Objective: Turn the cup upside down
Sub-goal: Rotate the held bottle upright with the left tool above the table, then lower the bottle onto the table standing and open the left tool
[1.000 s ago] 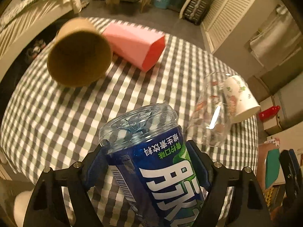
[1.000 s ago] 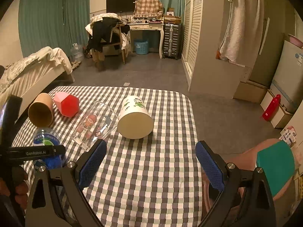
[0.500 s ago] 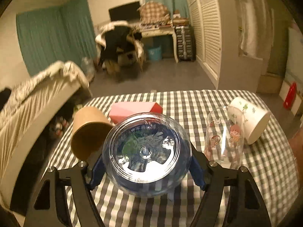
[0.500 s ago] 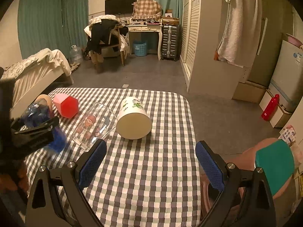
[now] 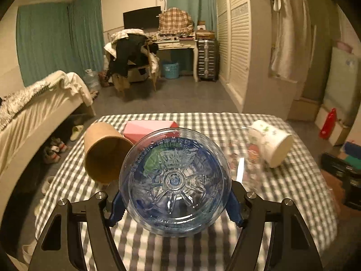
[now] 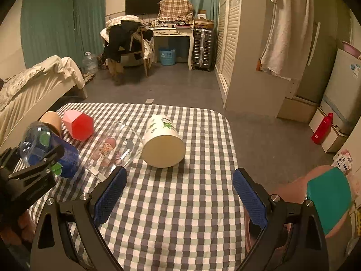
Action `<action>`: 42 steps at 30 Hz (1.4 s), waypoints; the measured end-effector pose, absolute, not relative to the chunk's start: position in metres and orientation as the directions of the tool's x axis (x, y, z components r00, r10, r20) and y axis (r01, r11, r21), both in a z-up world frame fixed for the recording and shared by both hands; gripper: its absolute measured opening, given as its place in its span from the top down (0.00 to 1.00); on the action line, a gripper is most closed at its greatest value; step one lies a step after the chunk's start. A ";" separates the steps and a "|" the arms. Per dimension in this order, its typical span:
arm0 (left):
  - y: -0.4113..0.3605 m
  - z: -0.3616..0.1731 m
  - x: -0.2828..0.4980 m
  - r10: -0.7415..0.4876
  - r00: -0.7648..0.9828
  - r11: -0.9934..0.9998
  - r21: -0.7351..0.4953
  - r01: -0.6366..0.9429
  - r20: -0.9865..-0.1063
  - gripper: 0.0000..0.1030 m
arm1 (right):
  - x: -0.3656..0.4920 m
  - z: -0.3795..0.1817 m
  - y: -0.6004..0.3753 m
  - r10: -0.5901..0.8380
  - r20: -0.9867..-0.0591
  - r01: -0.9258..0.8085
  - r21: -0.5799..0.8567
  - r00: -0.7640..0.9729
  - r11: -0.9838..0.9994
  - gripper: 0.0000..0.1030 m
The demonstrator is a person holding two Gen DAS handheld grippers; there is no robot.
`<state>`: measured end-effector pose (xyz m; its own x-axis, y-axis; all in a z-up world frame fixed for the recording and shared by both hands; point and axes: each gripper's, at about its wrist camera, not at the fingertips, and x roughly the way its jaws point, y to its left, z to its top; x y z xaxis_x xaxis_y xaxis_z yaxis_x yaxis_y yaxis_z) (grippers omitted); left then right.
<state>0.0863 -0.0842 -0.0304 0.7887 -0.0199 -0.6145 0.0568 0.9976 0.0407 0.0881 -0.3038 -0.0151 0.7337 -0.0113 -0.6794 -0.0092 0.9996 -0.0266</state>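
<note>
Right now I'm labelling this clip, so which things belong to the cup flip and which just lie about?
In the job:
- clear blue-labelled plastic cup, clamped bottom-first toward the camera
- left gripper holding it

Lying about on the checked tablecloth:
- brown paper cup
- pink hexagonal cup
- clear cartoon-printed glass
- white printed cup
- right gripper, open, idle

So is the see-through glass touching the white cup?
Cannot tell. In the right wrist view the glass lies beside the white cup and their edges overlap, so no gap or contact shows. In the left wrist view the glass is blurred.
</note>
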 end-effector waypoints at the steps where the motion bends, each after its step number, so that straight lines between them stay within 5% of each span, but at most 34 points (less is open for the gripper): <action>1: -0.084 -0.029 0.080 -0.038 0.787 0.997 0.030 0.072 -0.616 0.29 | 0.088 -0.015 -0.303 -0.010 -0.679 -0.011 -0.028 0.734 1.000 0.08; 12: -0.088 -0.046 0.072 -0.033 0.743 0.996 0.043 0.083 -0.668 0.29 | 0.088 -0.017 -0.300 -0.021 -0.678 -0.015 -0.047 0.734 0.999 0.08; 36: -0.082 -0.054 0.093 -0.032 0.775 0.996 0.048 0.080 -0.632 0.29 | 0.087 -0.017 -0.304 -0.016 -0.678 -0.008 -0.033 0.735 0.999 0.08; 39: -0.082 -0.054 0.090 -0.037 0.782 0.995 0.051 0.087 -0.622 0.28 | 0.086 -0.017 -0.306 -0.012 -0.675 -0.009 -0.027 0.738 1.000 0.08; 42: -0.082 -0.052 0.086 -0.043 0.790 0.995 0.041 0.085 -0.612 0.13 | 0.084 -0.016 -0.307 -0.005 -0.669 -0.010 -0.018 0.744 1.000 0.08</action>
<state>0.0856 -0.0821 -0.0515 0.7900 -0.0425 -0.6116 0.0855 0.9955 0.0412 0.0843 -0.3074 -0.0155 0.7435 -0.0048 -0.6687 -0.0097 0.9998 -0.0180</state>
